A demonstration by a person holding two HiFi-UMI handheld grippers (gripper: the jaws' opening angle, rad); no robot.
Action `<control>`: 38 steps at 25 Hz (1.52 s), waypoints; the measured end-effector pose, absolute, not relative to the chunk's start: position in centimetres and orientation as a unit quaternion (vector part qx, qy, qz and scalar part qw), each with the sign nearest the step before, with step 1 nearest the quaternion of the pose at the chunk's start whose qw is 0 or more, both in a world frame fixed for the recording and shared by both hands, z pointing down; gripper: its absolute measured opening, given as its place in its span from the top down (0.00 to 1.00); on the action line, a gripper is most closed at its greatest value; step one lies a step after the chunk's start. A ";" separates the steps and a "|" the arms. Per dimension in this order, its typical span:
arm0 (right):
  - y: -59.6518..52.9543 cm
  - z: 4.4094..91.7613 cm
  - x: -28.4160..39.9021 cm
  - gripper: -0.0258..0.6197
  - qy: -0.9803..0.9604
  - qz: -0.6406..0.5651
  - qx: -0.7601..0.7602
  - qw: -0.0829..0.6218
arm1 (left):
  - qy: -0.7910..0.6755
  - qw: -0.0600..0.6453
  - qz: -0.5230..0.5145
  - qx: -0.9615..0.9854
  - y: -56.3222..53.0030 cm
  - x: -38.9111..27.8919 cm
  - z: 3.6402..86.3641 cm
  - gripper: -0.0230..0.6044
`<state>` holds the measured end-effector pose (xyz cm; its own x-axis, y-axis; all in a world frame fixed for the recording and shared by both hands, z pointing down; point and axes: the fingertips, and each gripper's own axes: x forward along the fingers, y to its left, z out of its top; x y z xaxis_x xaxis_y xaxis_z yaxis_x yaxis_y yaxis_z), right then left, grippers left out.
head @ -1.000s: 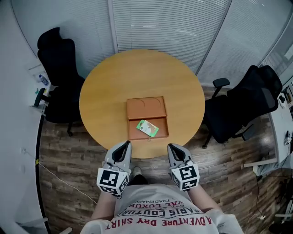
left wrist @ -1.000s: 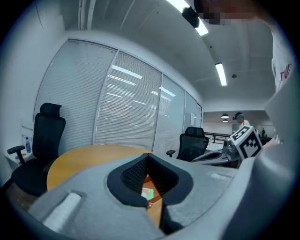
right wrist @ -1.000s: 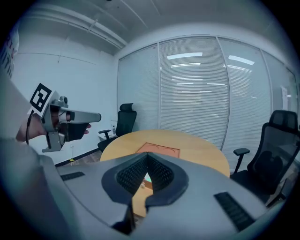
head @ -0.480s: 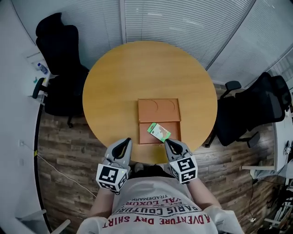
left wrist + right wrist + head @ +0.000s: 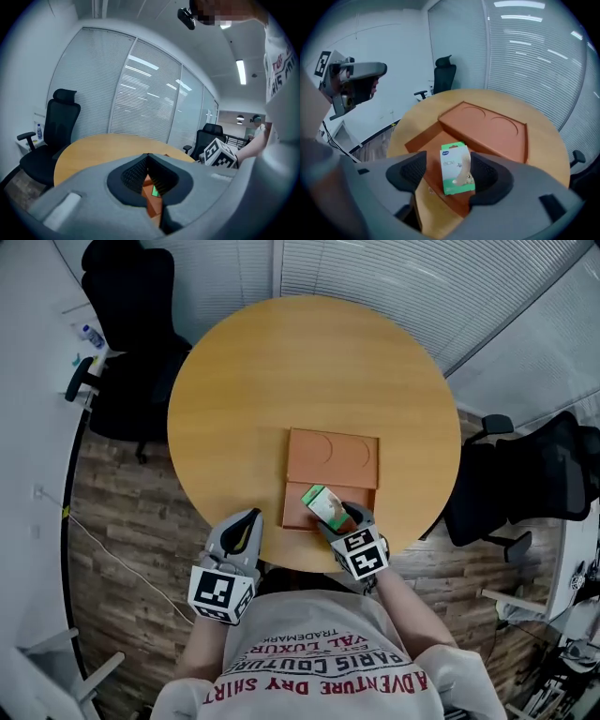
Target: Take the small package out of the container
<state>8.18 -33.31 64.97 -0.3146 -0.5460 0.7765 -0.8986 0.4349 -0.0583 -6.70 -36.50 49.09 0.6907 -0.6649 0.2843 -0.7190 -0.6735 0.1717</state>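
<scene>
The small green-and-white package stands tilted in the near compartment of the orange-brown container on the round wooden table. My right gripper reaches down over the table's near edge. Its jaws have just been opening, and the package is between them, close to the right pad, with a gap on the left side. The container's lid half lies beyond. My left gripper hovers off the table's near edge, shut, holding nothing. Through its jaws I glimpse the container.
Black office chairs stand at the far left and at the right of the table. Window blinds run along the back. A white ledge with a bottle is at the far left. Wood floor surrounds the table.
My right gripper has moved forward and down to the container and opened, so its jaws now sit around the package. My left gripper shifted a little toward the table edge.
</scene>
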 end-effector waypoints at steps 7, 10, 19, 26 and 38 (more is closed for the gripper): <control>-34.7 70.2 8.8 0.38 -0.751 0.265 0.412 0.444 | -0.402 0.149 0.119 0.896 -36.8 -6.1 50.8 0.95; -35.1 71.2 8.8 0.36 -0.747 0.259 0.398 0.464 | -0.410 0.154 0.124 0.890 -36.7 -6.0 51.2 0.95; -35.7 73.3 8.4 0.35 -0.739 0.262 0.373 0.496 | -0.443 0.172 0.122 0.872 -36.4 -6.3 52.0 0.95; -36.1 73.4 8.4 0.34 -0.755 0.250 0.376 0.475 | -0.461 0.183 0.122 0.860 -36.0 -7.0 52.8 0.95; -35.5 73.1 8.1 0.41 -0.755 0.239 0.344 0.504 | -0.469 0.166 0.122 0.859 -35.5 -7.9 51.4 0.95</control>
<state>8.08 -35.48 73.13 -0.2554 -0.2784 0.9259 -0.7605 0.6492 -0.0146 -7.88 -35.50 51.38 0.5310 -0.7648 0.3648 -0.8457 -0.5055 0.1711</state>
